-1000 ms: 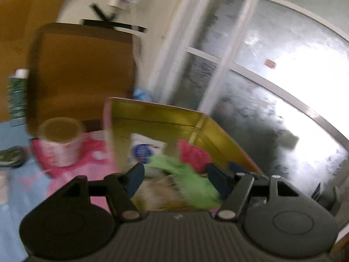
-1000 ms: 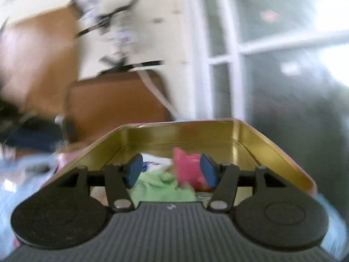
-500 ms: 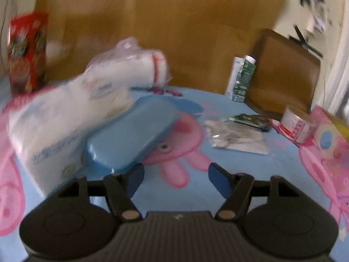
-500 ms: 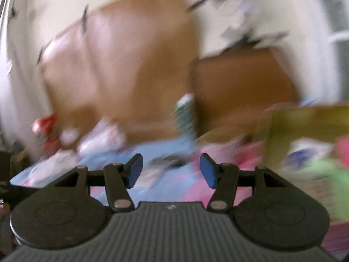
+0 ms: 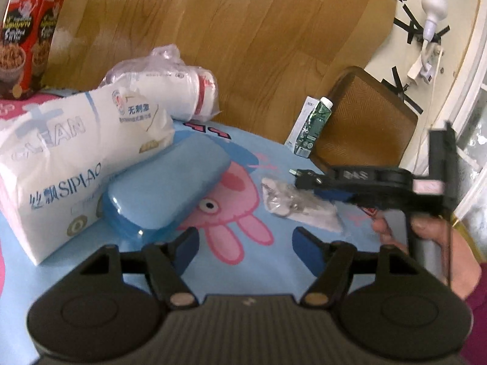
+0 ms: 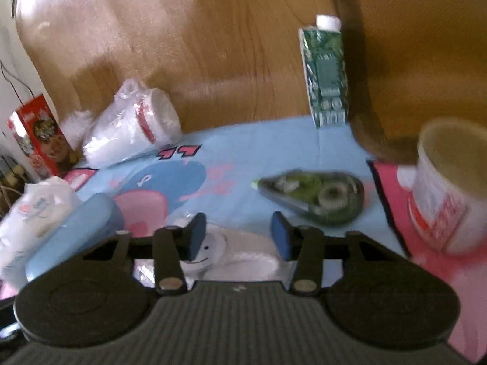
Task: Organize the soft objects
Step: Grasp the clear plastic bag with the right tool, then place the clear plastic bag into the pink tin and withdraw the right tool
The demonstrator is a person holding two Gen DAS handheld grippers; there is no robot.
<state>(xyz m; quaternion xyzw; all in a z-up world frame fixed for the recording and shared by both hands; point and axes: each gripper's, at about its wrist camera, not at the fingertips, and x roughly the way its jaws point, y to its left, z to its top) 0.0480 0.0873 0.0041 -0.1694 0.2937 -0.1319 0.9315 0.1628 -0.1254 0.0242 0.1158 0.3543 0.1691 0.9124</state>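
My right claw (image 6: 236, 237) is over the small clear bag (image 6: 213, 252), which lies flat on the surface (image 6: 243, 152) between the blue case (image 6: 73, 228) and the tape dispenser (image 6: 316, 197). The jaws have just been closing in, with the bag under and between them, yet I see no pad pressing on it: gapped, gripping nothing. From my left claw's view the same bag (image 5: 292, 203) sits crumpled beside the pink cartoon print, the right claw (image 5: 334, 193) low across its far edge.

It looks light, limp and slippery: thin plastic film with something small and hard inside, maybe a ring. I judge it will slide or fold away if I pinch a flat part. Better to take a raised wrinkle near the middle, so the contents hang below and don't tip out.

My left claw (image 5: 245, 248) is spread apart and empty, pointing at bare cloth. The tissue pack (image 5: 61, 164) to its left looks soft, bulky and squashy; I'd grab that across its narrow end.
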